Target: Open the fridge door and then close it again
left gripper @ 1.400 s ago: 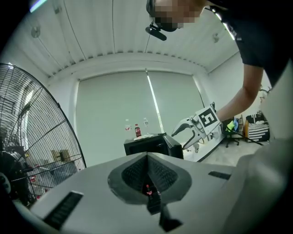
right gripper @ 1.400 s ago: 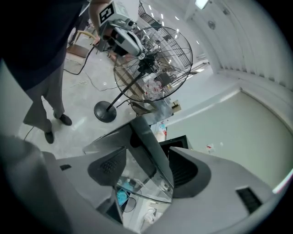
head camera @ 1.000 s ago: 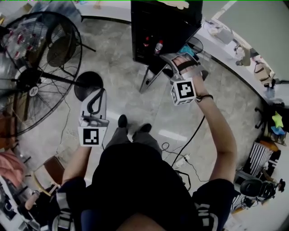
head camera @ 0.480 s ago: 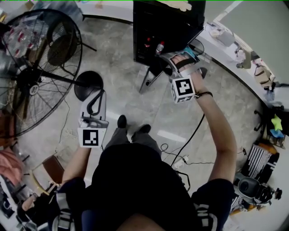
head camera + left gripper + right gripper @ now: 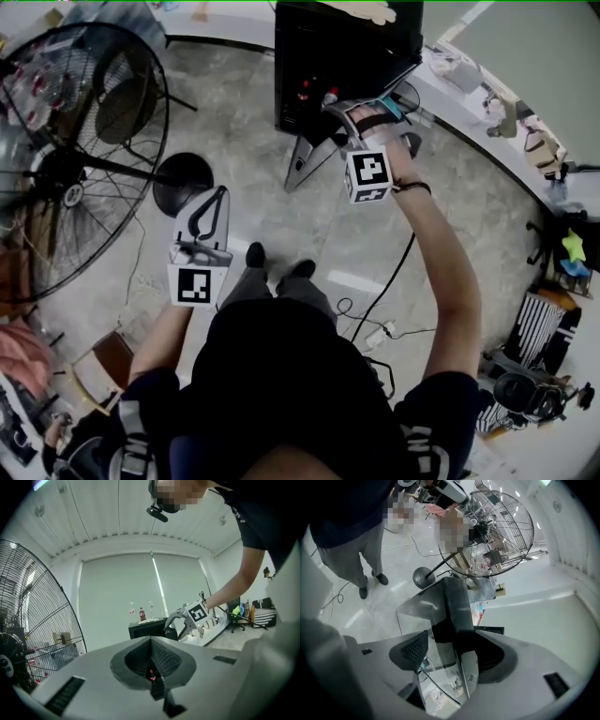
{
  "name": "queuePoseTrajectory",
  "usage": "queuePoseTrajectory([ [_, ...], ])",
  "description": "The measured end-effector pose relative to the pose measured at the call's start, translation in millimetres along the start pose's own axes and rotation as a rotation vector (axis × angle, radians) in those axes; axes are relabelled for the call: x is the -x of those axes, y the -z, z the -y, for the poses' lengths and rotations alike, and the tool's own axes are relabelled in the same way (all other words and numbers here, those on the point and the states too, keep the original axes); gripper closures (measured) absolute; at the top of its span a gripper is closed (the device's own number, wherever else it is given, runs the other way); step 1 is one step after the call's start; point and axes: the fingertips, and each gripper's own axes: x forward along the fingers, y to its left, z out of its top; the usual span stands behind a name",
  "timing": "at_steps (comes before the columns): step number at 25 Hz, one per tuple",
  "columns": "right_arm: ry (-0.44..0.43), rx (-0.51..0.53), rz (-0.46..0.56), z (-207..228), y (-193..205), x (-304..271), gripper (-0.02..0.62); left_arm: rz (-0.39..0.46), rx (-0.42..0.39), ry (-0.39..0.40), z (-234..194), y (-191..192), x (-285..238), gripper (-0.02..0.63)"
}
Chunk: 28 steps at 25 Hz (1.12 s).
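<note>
The black fridge [image 5: 337, 47] stands at the top of the head view, its glass door [image 5: 302, 161] swung out over the floor. My right gripper [image 5: 352, 114] is at the door's free edge. In the right gripper view the door's dark frame [image 5: 457, 606] runs between the jaws of my right gripper [image 5: 450, 651], which are shut on it. My left gripper [image 5: 208, 202] hangs apart, lower left, shut and holding nothing. The left gripper view looks level across the room at the fridge [image 5: 145, 630] and the right gripper [image 5: 177, 626], past the shut left gripper [image 5: 151, 641].
A large standing fan [image 5: 66, 150] fills the left side, its round base [image 5: 183, 183] just beyond my left gripper. Bottles [image 5: 142, 614] stand on the fridge's top. A cable [image 5: 384, 291] trails over the floor on the right. A curved white counter [image 5: 487, 122] with clutter runs along the right.
My right gripper has shifted a little left and toward the fridge, and the door's edge has gone with it. The left gripper has stayed in place.
</note>
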Motion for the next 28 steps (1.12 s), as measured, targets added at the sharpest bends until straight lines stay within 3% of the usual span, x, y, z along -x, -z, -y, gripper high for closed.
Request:
queuePoseTrajectory([
  [12, 0.022, -0.125, -0.096, 51.5, -10.0, -47.9, 0.273, 0.033, -0.074, 0.116, -37.2, 0.0, -13.8, 0.583],
  [18, 0.032, -0.193, -0.132, 76.4, -12.6, -72.9, 0.273, 0.042, -0.057, 0.158, -52.5, 3.5, -22.9, 0.583],
  [22, 0.041, -0.229, -0.137, 92.5, -9.2, -88.0, 0.275, 0.062, -0.043, 0.156, -63.3, 0.2, -34.3, 0.583],
  [28, 0.059, -0.268, -0.133, 118.9, -1.6, -111.6, 0.278, 0.045, -0.095, 0.148, -72.8, -0.8, -55.1, 0.583],
])
